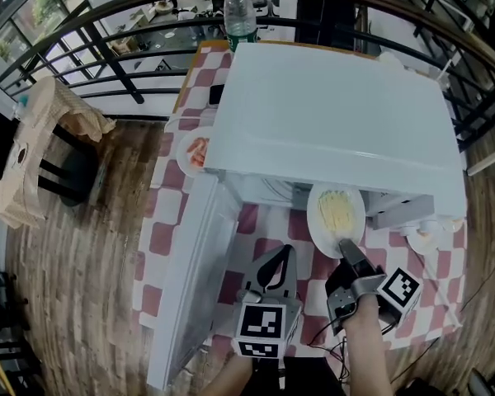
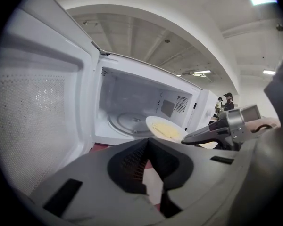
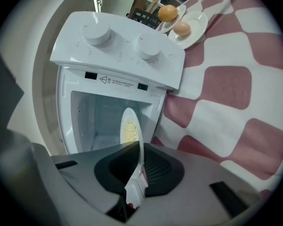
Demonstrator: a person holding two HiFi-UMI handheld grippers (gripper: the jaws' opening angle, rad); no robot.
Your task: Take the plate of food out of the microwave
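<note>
Currently, plate (image 1: 313, 221) half out of microwave (image 1: 338, 114) mouth, pinched at near rim only by right hand-held gripper (image 1: 344, 246), left hand-held gripper (image 1: 282, 252) closed, empty, before microwave: risk, plate pivots in that narrow grip, tipping food (image 1: 337, 209) onto table (image 1: 264, 238).

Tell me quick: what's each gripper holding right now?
Left gripper: closed, empty.
Right gripper: closed on the rim of the plate.
</note>
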